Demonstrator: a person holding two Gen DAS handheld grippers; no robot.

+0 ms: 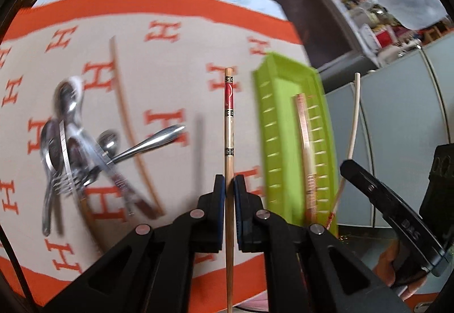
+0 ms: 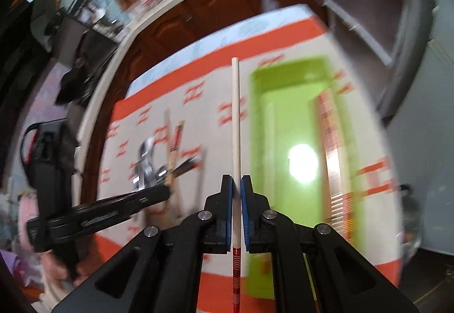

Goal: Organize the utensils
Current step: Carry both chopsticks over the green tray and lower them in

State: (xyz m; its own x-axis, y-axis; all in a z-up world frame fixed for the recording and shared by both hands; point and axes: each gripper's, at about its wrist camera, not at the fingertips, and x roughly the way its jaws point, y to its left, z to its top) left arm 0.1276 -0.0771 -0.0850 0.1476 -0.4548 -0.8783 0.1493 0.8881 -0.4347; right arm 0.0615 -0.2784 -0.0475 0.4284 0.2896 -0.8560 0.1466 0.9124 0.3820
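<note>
Wooden chopstick (image 1: pixel 229 125) pinched in left gripper (image 1: pixel 229 179), white chopstick (image 2: pixel 235 120) pinched in right gripper (image 2: pixel 236 181); green tray (image 1: pixel 295 142) centre-right; thin grips, either could pivot, slip and miss

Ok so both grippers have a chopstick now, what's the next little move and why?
Probably carry both across to the green tray and lower them in. The left gripper is shut on the wooden chopstick, the right gripper on the white chopstick, and one chopstick already lies in that tray, while spoons and forks remain piled on the cloth.
</note>
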